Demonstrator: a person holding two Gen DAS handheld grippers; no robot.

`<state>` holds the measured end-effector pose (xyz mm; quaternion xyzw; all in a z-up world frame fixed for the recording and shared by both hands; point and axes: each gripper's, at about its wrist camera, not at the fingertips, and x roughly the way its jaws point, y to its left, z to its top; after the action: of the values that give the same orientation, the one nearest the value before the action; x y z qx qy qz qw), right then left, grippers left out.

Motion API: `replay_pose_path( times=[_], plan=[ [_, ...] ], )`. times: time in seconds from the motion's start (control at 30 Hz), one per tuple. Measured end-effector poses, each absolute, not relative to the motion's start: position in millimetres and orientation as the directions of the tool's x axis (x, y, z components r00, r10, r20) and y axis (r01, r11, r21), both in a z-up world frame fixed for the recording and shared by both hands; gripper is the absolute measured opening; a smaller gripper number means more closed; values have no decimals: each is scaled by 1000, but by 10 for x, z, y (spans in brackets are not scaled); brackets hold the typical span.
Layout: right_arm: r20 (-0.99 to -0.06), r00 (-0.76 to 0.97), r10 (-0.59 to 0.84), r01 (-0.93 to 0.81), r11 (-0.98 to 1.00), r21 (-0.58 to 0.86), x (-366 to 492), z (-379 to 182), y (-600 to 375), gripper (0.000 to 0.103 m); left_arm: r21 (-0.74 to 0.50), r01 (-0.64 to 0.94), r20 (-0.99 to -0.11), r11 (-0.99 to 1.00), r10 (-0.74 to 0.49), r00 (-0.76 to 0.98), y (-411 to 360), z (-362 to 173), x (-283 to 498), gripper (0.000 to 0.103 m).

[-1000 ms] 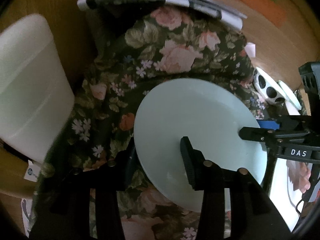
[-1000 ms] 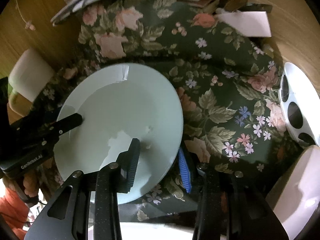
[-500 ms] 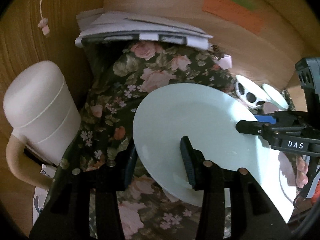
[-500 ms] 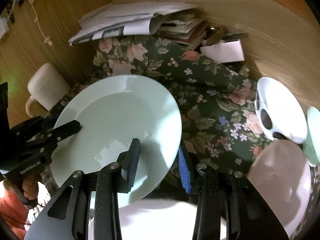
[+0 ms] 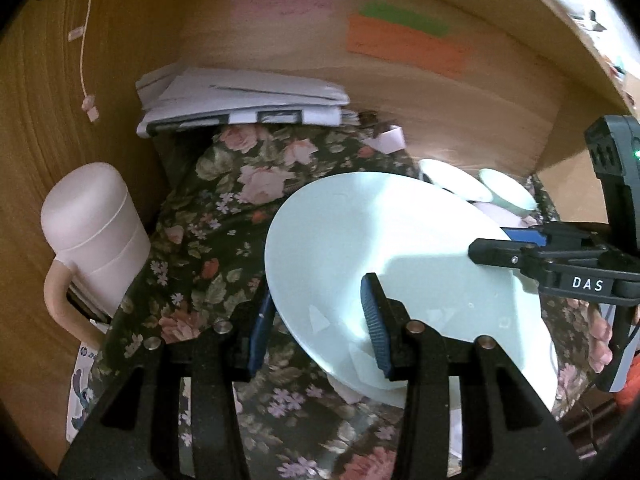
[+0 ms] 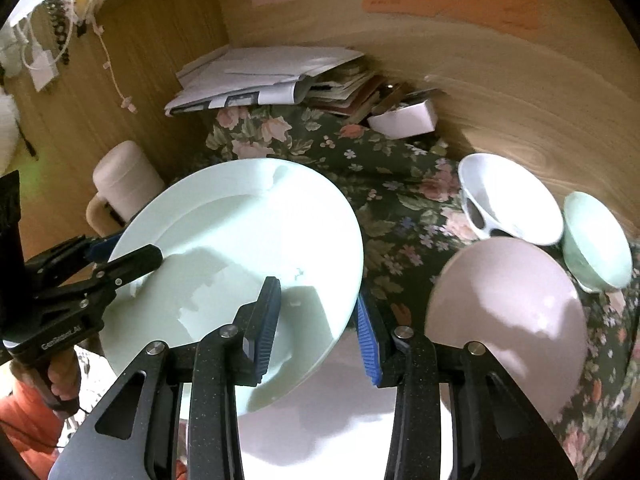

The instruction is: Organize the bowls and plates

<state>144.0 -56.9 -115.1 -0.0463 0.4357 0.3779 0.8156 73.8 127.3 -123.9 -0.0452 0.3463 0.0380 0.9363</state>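
A pale green plate (image 5: 384, 256) (image 6: 240, 256) is held above the floral cloth (image 5: 224, 208) by both grippers, tilted. My left gripper (image 5: 316, 320) is shut on its left rim, one finger over and one under. My right gripper (image 6: 316, 312) is shut on its right rim; it shows in the left wrist view (image 5: 516, 256). A pink plate (image 6: 508, 312), a white bowl with dark spots (image 6: 508, 200) and a pale green bowl (image 6: 596, 236) lie to the right. A white plate (image 6: 320, 420) lies beneath the held plate.
A pink lidded mug (image 5: 96, 232) (image 6: 124, 180) stands at the left. A stack of papers and books (image 6: 276, 76) and a small white box (image 6: 404, 120) sit at the back against the wooden wall (image 5: 440, 92).
Both grippers have lifted the green plate up and back from the cloth; the view has widened, and the bowls and the pink plate have come into sight at right.
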Motion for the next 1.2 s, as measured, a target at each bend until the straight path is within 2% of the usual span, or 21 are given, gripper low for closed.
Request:
replay_pose_path(
  times=[0.5, 1.2],
  plan=[
    [-724, 394, 566, -613, 749, 252, 1028, -1107, -1108, 33, -74, -28, -644, 997, -27, 764, 823, -1214, 426, 43],
    [-745, 357, 564, -526, 780, 339, 798, -1510, -1570, 33, -109, 20, -716, 994, -92, 692, 456, -1576, 353, 43]
  ],
)
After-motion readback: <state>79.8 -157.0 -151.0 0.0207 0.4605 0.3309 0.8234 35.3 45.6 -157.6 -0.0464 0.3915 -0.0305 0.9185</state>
